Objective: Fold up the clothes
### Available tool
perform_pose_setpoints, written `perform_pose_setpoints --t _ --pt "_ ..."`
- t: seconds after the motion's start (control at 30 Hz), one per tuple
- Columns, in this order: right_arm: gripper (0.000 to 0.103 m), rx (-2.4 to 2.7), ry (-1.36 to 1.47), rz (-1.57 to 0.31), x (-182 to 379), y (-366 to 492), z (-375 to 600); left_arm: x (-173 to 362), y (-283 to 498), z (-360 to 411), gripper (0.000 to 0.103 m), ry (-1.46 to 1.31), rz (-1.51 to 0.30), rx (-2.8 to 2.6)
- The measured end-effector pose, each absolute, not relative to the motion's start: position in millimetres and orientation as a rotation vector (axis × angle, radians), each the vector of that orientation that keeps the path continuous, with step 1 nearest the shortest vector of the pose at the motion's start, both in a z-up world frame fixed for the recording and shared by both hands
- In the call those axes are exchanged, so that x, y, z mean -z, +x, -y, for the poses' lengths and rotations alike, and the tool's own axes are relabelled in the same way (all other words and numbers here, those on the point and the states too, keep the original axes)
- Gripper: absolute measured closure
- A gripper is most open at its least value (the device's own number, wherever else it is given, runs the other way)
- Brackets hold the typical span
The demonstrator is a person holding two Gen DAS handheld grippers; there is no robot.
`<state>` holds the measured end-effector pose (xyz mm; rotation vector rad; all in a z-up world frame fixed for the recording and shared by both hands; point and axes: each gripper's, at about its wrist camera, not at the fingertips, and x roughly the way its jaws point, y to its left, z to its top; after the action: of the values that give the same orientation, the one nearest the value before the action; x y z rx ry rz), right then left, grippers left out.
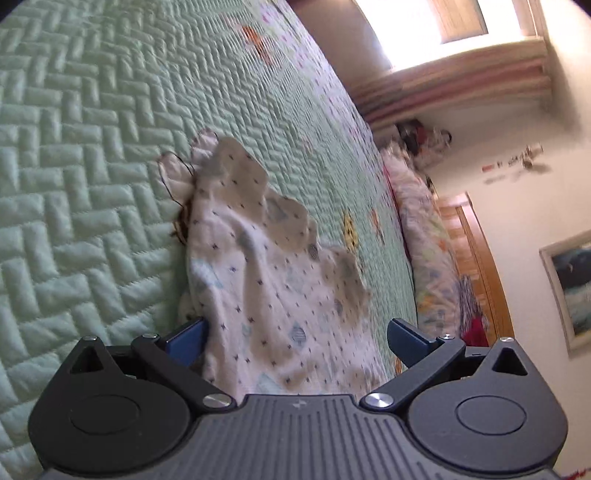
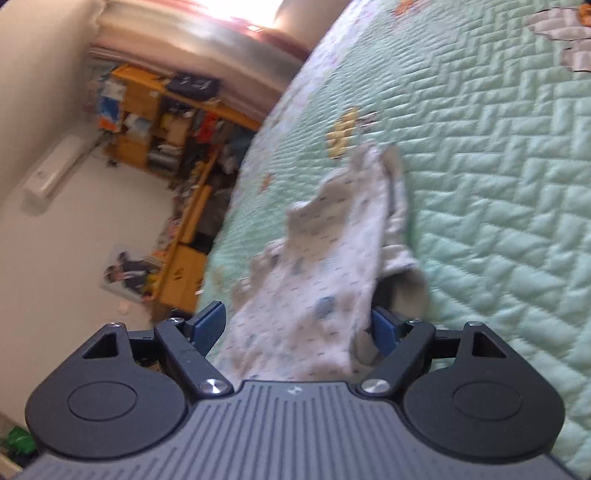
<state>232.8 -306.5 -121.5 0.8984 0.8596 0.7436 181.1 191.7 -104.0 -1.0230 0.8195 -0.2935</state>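
Observation:
A white garment (image 1: 266, 280) with small dark stars and pale blue motifs lies crumpled on the green quilted bedspread (image 1: 74, 184). My left gripper (image 1: 297, 341) is open wide over its near end. The cloth runs between the blue pads and touches the left-hand pad (image 1: 188, 338). The right wrist view shows the same garment (image 2: 332, 258) stretching away from my right gripper (image 2: 295, 328), which is also open. There the cloth lies between the fingers and bunches against the right-hand pad (image 2: 384, 332). Neither pair of pads presses on the fabric.
A second pale cloth (image 2: 561, 26) lies at the far corner of the bedspread (image 2: 498, 166). Pillows (image 1: 424, 229) and a wooden headboard (image 1: 480, 258) stand past the bed in the left wrist view. Cluttered wooden shelves (image 2: 159, 122) line the wall off the bed's left edge.

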Motion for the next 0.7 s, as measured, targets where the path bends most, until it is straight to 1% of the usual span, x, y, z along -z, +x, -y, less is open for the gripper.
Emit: perform_pose_setpoints --t 0.17,0.3,0.6,0.7 --pt "0.019 -0.898 0.922 -0.9 125.8 254.5 307.1 110.1 185.3 -200.8 0.001 -1.069 -0.845 0.344" --pt "0.019 -0.937 0.949 -0.894 128.4 265.6 313.2 108.8 189.1 -201.6 0.001 -1.063 -0.851 0.37" --pt "0.017 -0.998 0.956 -0.938 138.4 260.9 322.0 108.7 194.8 -197.1 0.001 -1.039 -0.908 0.538" --pt "0.017 -0.996 0.97 -0.938 140.2 256.8 325.8 115.2 196.7 -205.3 0.001 -1.037 -0.928 0.461"
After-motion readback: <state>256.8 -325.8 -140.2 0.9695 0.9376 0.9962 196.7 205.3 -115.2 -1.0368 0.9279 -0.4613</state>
